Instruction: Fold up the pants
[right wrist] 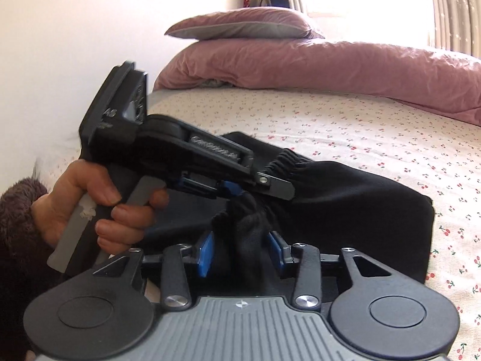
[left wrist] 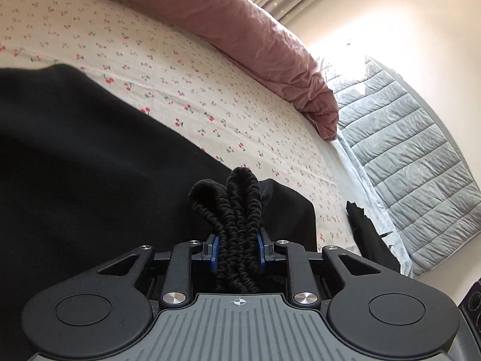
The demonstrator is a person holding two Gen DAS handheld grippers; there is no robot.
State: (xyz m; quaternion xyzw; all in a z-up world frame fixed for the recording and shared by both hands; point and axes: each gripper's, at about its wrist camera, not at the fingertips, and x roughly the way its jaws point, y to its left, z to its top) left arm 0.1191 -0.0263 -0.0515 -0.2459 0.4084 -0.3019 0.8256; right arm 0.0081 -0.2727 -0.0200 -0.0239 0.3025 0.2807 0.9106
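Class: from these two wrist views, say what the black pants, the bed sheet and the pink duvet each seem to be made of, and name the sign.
Black pants: soft matte knit, probably jersey or fleece; it bunches limply and the waistband is gathered elastic.
Bed sheet: thin woven cloth, likely cotton; flat, matte, printed cherries.
Pink duvet: crinkled matte fabric over padding; puffy and finely wrinkled.

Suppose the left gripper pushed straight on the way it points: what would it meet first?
The black pants: their gathered waistband is already clamped in the left gripper. Beyond that bunch lies the cherry-print sheet, though depth is hard to judge.
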